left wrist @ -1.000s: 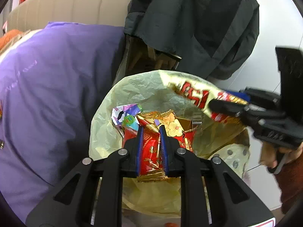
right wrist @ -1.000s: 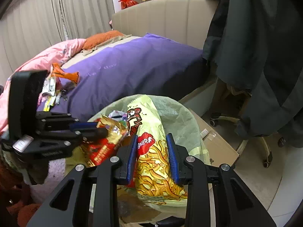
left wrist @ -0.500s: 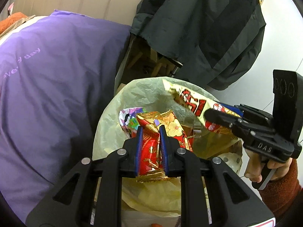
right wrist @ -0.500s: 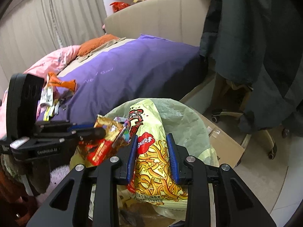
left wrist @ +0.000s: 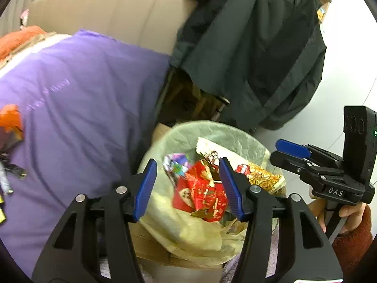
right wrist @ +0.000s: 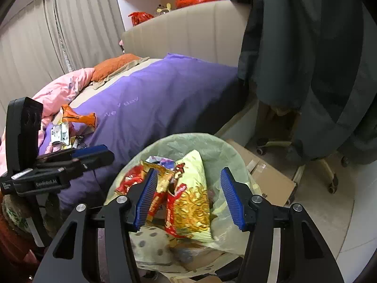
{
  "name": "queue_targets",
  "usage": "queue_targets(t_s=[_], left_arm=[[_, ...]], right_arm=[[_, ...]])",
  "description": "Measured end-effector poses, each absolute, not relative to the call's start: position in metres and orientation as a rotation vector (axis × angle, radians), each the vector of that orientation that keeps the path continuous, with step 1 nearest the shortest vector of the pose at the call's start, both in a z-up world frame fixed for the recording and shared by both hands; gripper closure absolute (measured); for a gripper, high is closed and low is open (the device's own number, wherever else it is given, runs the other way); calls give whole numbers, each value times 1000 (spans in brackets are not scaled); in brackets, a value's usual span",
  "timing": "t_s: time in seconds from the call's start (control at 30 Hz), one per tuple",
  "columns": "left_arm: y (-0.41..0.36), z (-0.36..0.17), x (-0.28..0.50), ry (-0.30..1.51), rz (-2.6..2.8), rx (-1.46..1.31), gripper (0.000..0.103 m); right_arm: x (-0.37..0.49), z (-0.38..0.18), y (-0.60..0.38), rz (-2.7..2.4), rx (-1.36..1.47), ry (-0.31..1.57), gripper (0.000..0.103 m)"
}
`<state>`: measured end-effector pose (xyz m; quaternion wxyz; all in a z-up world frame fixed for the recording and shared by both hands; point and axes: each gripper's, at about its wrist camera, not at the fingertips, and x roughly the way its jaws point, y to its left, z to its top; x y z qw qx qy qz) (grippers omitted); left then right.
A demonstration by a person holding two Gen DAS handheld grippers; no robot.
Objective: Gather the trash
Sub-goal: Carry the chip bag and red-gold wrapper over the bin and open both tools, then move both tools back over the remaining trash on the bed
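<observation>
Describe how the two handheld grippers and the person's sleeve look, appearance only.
Both are black plastic frames with silver bolts and ribbed blue pads on the fingers. The left gripper shows white lettering on its side in the right wrist view; the right gripper carries "DAS" and a black block with a green light in the left wrist view. The sleeve is fuzzy, rust-red.

A: Soft, even indoor light; strong fisheye bending and black corners in both views.
B: The red wrapper (left wrist: 200, 194) at lower centre is smeared by motion blur.
</observation>
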<state>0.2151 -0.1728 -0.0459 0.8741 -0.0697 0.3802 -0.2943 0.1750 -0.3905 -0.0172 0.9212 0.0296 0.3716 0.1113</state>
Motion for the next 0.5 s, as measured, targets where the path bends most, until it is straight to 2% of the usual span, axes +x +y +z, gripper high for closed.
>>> queue_targets(t_s=[0.1,0.3,0.5], left_arm=[[-153,-32,206,750,-584,-128,50],[-96,-3,190,661,-493,-100,50],[-23,15,177,603,-374,-48,50]], right_arm=[[166,-2,-379,222,35,720,50],[150,27,-344,260,18,630,39],[147,41,-283,352,-86,646,39]])
